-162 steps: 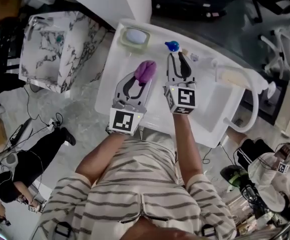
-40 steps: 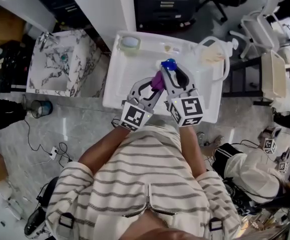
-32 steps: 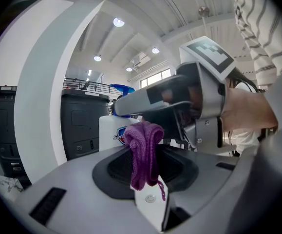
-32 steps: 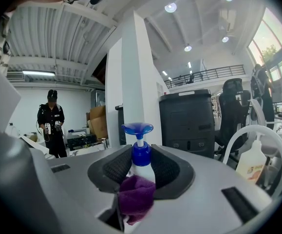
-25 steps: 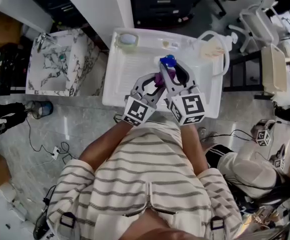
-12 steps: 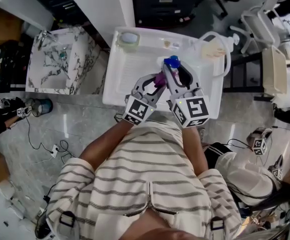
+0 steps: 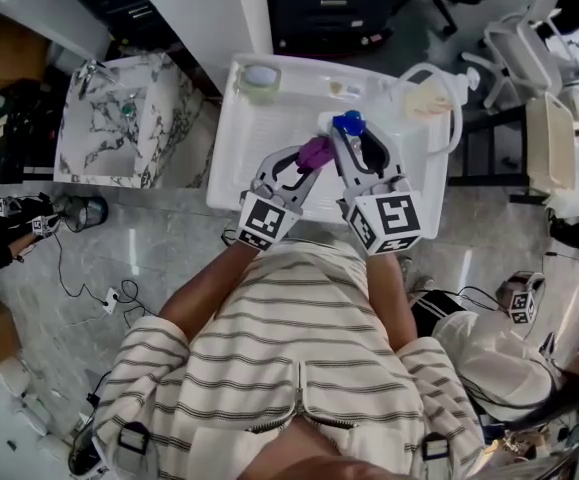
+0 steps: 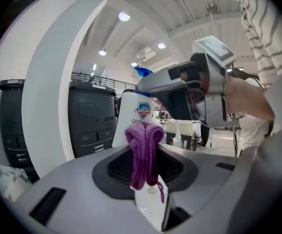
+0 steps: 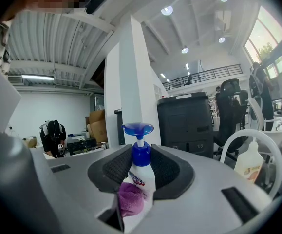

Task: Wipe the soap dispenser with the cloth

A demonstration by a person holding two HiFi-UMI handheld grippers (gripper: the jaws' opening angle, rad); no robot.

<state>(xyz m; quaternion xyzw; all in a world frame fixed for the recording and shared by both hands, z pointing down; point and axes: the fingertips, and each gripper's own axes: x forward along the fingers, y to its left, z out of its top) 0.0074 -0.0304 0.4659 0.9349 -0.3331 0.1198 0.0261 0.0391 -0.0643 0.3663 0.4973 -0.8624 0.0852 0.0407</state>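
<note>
Open office/lab hall: black cabinets (image 9: pixel 187 126), office chair (image 9: pixel 228 108), mezzanine railing (image 9: pixel 204 74), ceiling spots (image 9: pixel 167 9).

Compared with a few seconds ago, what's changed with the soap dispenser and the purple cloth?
The right tool has taken hold of the soap dispenser, which stood free at the back of the white sink top. The left tool has brought the purple cloth rightward, against the dispenser's side. The left tool still grips the cloth; the green dish stays in its corner.
</note>
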